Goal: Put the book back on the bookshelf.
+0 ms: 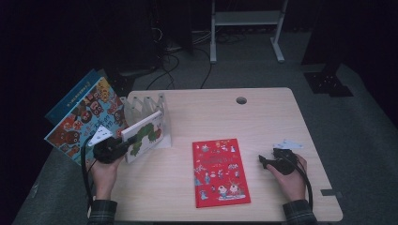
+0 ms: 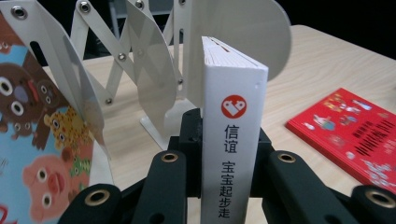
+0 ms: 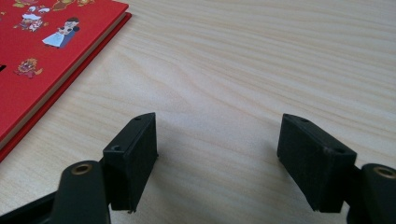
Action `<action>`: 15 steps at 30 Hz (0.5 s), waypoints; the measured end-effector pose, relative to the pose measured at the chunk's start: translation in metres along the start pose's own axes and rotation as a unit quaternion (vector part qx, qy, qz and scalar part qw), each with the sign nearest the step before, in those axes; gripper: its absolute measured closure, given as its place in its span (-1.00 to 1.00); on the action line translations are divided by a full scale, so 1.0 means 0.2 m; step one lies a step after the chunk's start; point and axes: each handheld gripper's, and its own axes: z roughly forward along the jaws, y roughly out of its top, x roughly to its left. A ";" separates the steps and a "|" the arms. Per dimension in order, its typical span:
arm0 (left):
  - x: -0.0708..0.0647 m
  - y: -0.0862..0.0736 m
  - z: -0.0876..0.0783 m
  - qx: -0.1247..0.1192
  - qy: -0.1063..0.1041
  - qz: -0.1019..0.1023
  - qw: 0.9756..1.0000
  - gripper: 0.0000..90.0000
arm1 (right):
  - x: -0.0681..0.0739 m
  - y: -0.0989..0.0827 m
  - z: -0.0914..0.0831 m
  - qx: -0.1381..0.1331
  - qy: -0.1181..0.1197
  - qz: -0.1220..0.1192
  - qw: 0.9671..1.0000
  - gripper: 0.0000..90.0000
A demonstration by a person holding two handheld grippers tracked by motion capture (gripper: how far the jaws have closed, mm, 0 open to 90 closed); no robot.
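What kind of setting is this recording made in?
Probably a lab or studio set up for recording: a light wooden desk with a cable hole on grey carpet, dark surroundings, loose black floor cables and a white metal stand frame behind.

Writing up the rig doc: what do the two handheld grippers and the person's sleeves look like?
Both grippers are black. The left gripper and the right gripper each carry a pale grey three-cornered plate on top and trail a black cable. Up close, the linkage arms are matte black with brass-coloured rivet holes, and the right gripper's fingers end in blocky black pads. The sleeves are a dark plaid fabric.
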 end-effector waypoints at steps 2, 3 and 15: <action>0.01 0.01 0.03 -0.003 0.000 -0.006 1.000 0.67 | 0.00 0.00 0.00 -0.001 0.000 -0.001 1.000 -0.39; 0.01 0.01 0.05 -0.006 0.001 -0.006 1.000 0.67 | 0.00 0.00 0.00 -0.001 0.000 -0.001 1.000 -0.39; 0.02 0.03 0.19 -0.022 0.020 -0.004 1.000 0.67 | 0.00 0.00 0.00 -0.001 0.001 -0.001 1.000 -0.38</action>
